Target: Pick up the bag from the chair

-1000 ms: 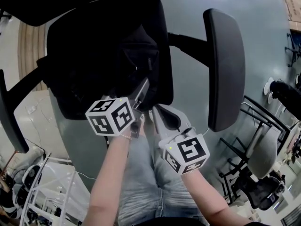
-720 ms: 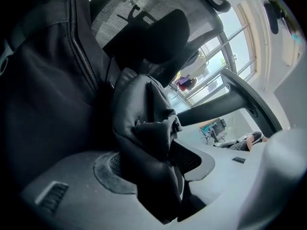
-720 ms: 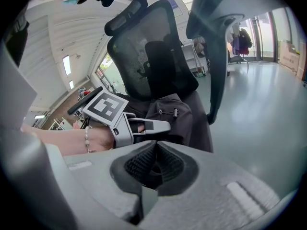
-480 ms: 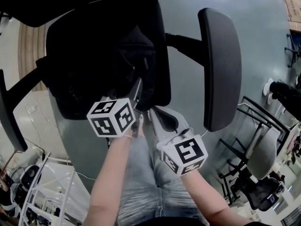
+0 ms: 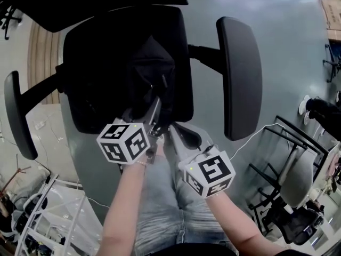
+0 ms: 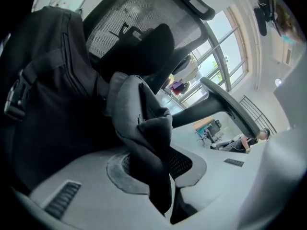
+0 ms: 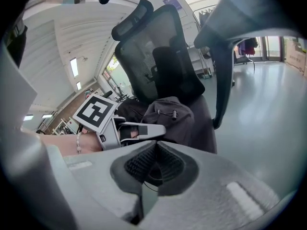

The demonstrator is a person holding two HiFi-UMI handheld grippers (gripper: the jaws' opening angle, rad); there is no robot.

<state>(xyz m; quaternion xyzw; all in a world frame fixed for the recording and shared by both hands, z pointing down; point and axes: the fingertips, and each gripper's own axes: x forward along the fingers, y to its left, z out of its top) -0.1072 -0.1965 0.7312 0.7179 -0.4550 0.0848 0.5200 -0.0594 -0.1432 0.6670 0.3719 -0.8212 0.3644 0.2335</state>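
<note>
Soft black fabric bag (image 5: pixel 152 63) on black mesh office chair (image 5: pixel 101 47), left gripper (image 6: pixel 159 175) jaws clamped on a fold of bag cloth, right gripper (image 7: pixel 152 163) jaws closed together, empty, just beside.

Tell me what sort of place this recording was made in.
Most likely an open office or lab workspace: the bag sits on a mesh-backed office chair with armrests, more rolling chairs stand at the right on a smooth grey floor, and tall windows show behind.
</note>
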